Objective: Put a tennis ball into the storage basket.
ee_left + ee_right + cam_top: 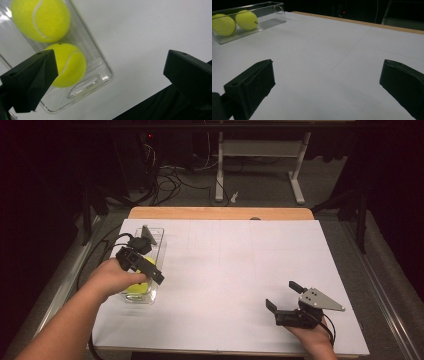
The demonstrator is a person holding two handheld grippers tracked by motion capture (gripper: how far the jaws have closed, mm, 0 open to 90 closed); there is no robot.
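L tongs are hovering over the clear bin at the desk's left side, jaws spread wide w/ nothing between them. Inside the bin two yellow tennis balls are lying side by side, touching: near ball by the bin's end w/ the handle slot, far ball just behind it. R tongs are sitting low over bare desk near the front right, well apart from the bin, jaws released, gripping nothing.
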